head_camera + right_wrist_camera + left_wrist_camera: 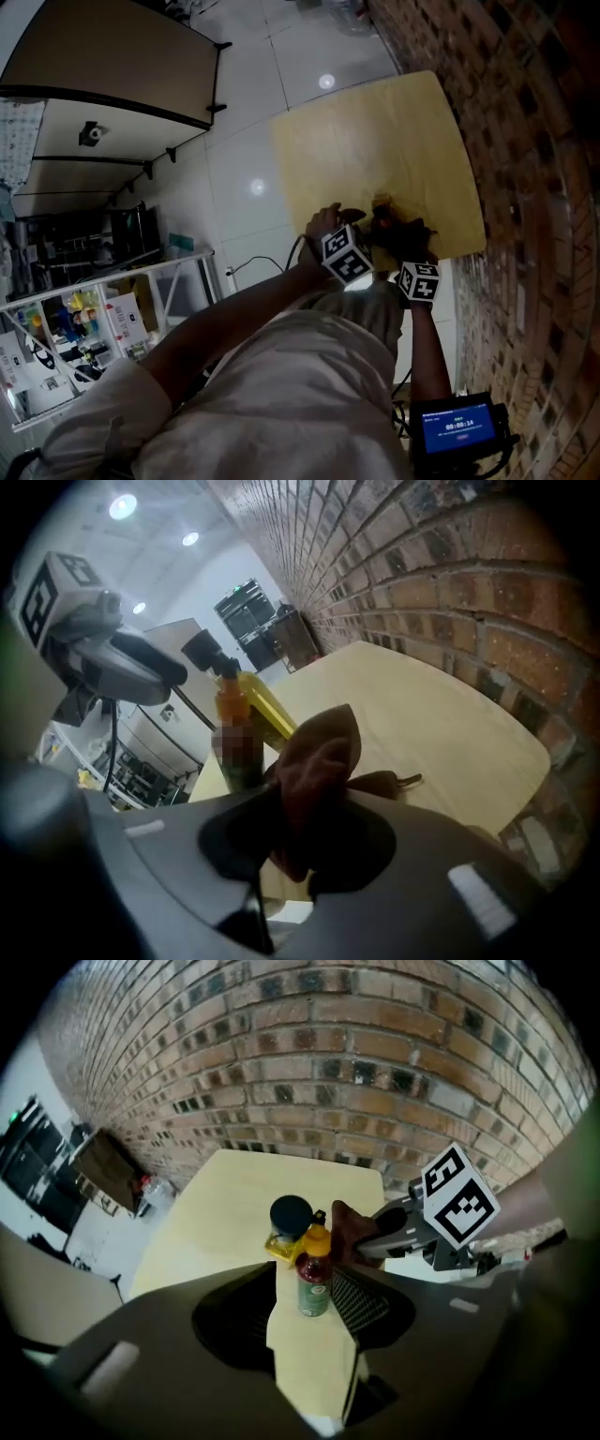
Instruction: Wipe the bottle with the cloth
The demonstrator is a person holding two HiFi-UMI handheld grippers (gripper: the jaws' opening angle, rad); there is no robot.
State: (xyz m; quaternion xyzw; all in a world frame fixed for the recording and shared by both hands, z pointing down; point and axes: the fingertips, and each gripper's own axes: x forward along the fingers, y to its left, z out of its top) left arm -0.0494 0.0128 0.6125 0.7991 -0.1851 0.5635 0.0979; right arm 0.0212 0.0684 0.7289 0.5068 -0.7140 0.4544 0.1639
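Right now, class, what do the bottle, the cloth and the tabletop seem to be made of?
The bottle: probably clear plastic, glossy; dark liquid shows through.
The cloth: soft brown fabric, matte; it folds limply.
The tabletop: pale wood or laminate, smooth, faint sheen.

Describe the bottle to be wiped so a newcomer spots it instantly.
On the light wooden table against the brick wall, look near the edge closest to the person. The small upright bottle stands there beside a yellow container. Unlike that black-lidded neighbour, it has an orange cap, a dark red neck and a green label.
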